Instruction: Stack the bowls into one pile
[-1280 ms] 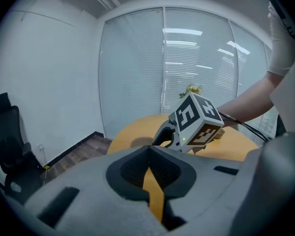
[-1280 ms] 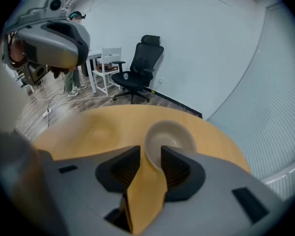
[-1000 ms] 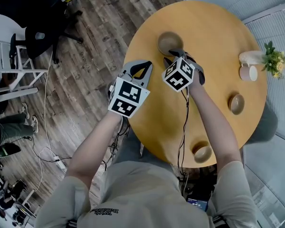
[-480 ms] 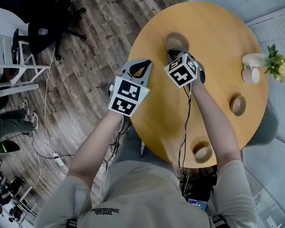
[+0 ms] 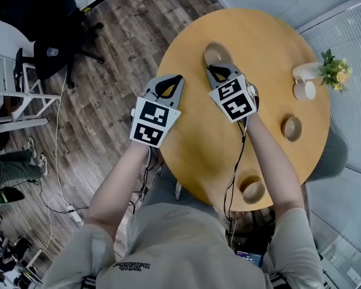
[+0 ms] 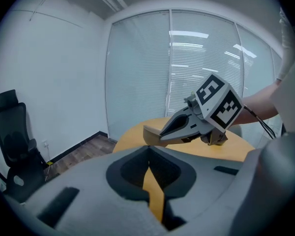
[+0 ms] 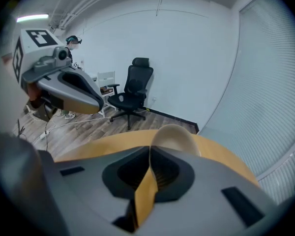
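Observation:
Three tan bowls lie on the round wooden table (image 5: 262,38). The far bowl (image 5: 214,52) (image 7: 178,133) sits at the tips of my right gripper (image 5: 219,71) (image 7: 150,148), whose jaws are shut on its near rim; the bowl looks tilted. From the left gripper view that bowl (image 6: 152,136) shows at the right gripper's tips. A second bowl (image 5: 292,127) is at the right, a third (image 5: 253,189) near the table's front edge. My left gripper (image 5: 168,84) (image 6: 148,149) hovers by the table's left edge, shut and empty.
A pale mug (image 5: 302,90) and a vase of flowers (image 5: 326,70) stand at the table's right side. A black office chair (image 5: 45,38) and a white stool (image 5: 12,95) are on the wood floor to the left, with cables nearby.
The head view has shifted slightly. My right gripper stays at the far bowl's rim, and the left gripper has drifted a little left.

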The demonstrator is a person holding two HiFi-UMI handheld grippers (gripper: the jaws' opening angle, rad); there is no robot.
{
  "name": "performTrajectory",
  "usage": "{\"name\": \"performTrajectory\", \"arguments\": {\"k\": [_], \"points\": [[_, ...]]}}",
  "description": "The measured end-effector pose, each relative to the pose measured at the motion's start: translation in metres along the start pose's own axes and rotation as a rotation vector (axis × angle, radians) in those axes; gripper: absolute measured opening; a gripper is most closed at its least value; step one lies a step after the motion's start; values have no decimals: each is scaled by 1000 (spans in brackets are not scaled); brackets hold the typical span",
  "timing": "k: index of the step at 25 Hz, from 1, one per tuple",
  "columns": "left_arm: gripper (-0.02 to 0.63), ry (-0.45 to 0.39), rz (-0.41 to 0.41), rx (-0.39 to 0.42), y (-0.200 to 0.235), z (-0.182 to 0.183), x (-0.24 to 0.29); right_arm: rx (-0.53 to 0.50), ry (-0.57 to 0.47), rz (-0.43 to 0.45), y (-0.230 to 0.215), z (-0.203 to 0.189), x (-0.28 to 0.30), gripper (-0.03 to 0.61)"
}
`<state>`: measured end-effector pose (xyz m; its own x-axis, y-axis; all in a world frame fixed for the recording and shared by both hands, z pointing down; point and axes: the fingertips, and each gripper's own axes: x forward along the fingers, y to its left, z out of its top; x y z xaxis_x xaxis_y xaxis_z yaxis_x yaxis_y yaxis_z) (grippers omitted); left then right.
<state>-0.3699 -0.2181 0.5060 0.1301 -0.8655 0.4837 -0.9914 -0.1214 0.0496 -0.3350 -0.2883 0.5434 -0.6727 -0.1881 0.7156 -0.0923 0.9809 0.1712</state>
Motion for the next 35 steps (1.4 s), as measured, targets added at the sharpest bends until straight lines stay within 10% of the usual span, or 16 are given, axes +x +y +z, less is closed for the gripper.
{"name": "performTrajectory", "arguments": {"k": [14, 35], "points": [[20, -139, -29, 87, -39, 96, -57, -7, -264, -140, -7, 88, -168, 34], [20, -383, -257, 272, -181, 216, -136, -23, -406, -391, 8, 75, -377, 34]]}}
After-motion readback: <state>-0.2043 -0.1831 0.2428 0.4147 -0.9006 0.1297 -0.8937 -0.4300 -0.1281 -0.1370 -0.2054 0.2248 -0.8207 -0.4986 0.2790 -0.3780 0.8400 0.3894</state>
